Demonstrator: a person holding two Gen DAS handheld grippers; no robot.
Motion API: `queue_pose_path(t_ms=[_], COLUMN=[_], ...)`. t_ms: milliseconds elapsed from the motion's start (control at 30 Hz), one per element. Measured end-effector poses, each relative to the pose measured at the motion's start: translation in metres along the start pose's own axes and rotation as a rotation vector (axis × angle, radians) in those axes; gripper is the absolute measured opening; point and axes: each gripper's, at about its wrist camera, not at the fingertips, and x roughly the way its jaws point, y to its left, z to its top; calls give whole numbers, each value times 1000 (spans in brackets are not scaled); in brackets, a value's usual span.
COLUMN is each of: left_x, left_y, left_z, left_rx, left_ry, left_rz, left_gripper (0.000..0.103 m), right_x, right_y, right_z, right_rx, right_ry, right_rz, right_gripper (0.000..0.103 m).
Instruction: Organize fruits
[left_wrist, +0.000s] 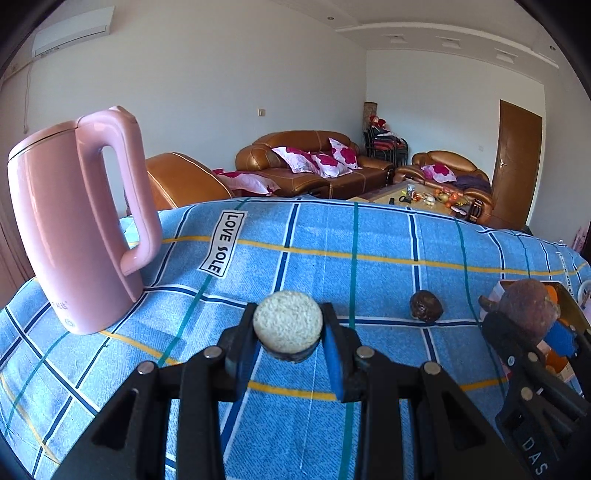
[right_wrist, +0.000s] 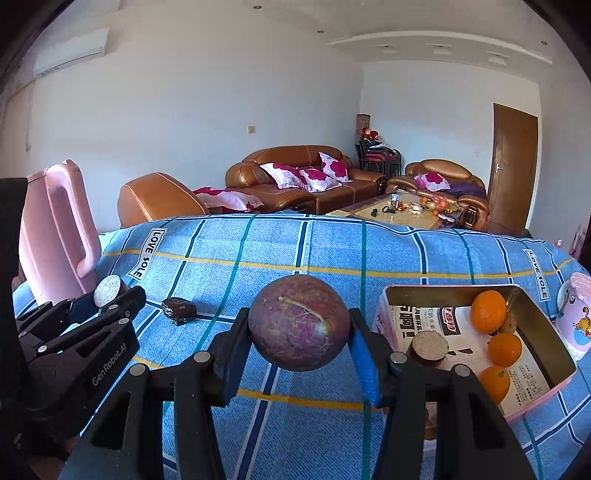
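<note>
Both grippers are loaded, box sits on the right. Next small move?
Probably carry the right gripper, shut on the purple fruit, right and over the open box, then release. The box already holds three oranges and a cut fruit piece, with bare space near its front. The left gripper grips another cut piece and sits farther from the box, so it can wait.

- I see open blue cloth across mid-frame.
- Pink kettle blocks the left; a dark fruit lies left of centre.
- Tin box and cup crowd the right.
</note>
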Motion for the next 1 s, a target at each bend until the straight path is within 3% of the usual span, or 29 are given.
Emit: queue_pose_path(t_ms=[600,1000], left_x=[-19,-25], left_y=[-26,-49], left_z=[-14,-19], left_rx=[35,43], left_ry=[-15,7], left_rz=[10,-40], left_gripper=[35,35], right_x=[-18,-31], right_y=[-14,-42], right_z=[-9,-14], right_rx=[-4,2], right_ry=[-6,-10], right_rz=[-14,-27], right_gripper=[53,53])
